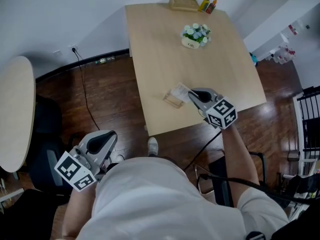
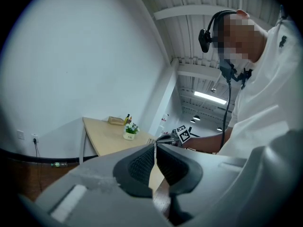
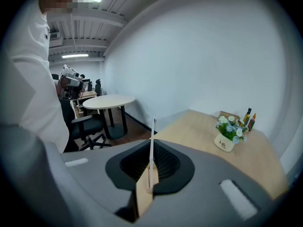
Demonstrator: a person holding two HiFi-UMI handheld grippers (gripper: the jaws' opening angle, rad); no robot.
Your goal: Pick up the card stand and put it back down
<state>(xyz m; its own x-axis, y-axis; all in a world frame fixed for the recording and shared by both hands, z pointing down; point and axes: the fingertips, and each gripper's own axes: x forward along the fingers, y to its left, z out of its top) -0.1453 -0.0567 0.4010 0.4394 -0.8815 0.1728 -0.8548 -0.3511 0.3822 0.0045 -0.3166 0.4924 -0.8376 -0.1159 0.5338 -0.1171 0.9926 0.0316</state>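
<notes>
The card stand [image 1: 174, 99], a small wooden base with a clear upright sheet, is near the front edge of the light wooden table [image 1: 160, 44]. My right gripper [image 1: 189, 95] reaches it from the right and is shut on it. In the right gripper view the thin clear sheet [image 3: 152, 145] runs edge-on between the dark pads of the right gripper [image 3: 151, 170], with the wooden base at their lower end. Whether the stand touches the table I cannot tell. My left gripper [image 1: 112, 136] hangs low off the table's left side, shut [image 2: 155, 161] with nothing in it.
A white pot of flowers [image 1: 195, 35] stands toward the table's back, with a wooden box [image 1: 183, 3] and two small bottles [image 1: 208, 4] at the far edge. A round table [image 1: 15, 114] and a dark office chair [image 3: 80, 126] stand on the left over wooden floor.
</notes>
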